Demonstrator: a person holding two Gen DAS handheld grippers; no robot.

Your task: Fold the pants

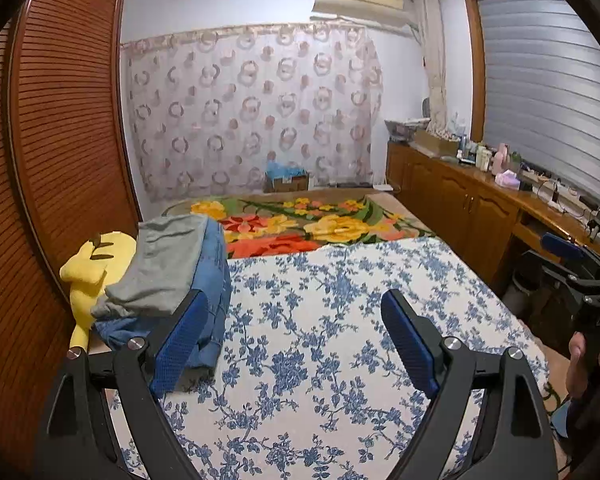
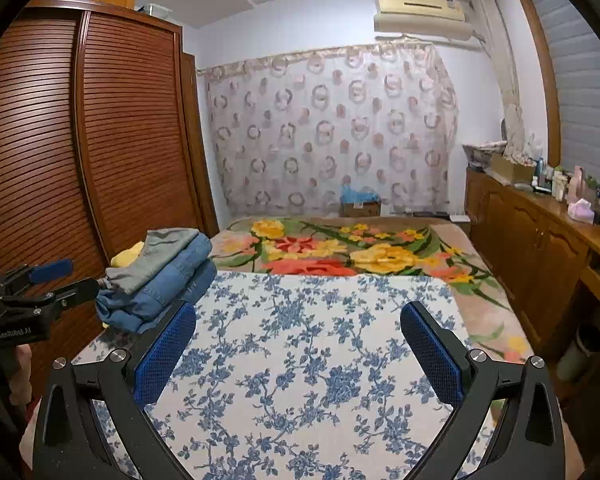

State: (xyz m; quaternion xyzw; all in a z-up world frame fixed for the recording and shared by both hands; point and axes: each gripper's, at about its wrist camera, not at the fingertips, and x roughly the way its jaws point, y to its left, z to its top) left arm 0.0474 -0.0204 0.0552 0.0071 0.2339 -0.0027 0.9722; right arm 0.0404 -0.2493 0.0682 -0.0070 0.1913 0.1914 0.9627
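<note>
- The yellow plush toy (image 1: 86, 276) is mostly hidden behind the folded pants (image 1: 204, 280); the right wrist view shows only a sliver (image 2: 127, 258).
- The right gripper (image 1: 572, 268) is cut off by the frame's edge.
- The items on the wooden counter (image 2: 572, 216) are too small to identify.

Both the left claw (image 1: 296, 320) and right claw (image 2: 300, 332) have black arms, blue textured pads, silver screws.
</note>
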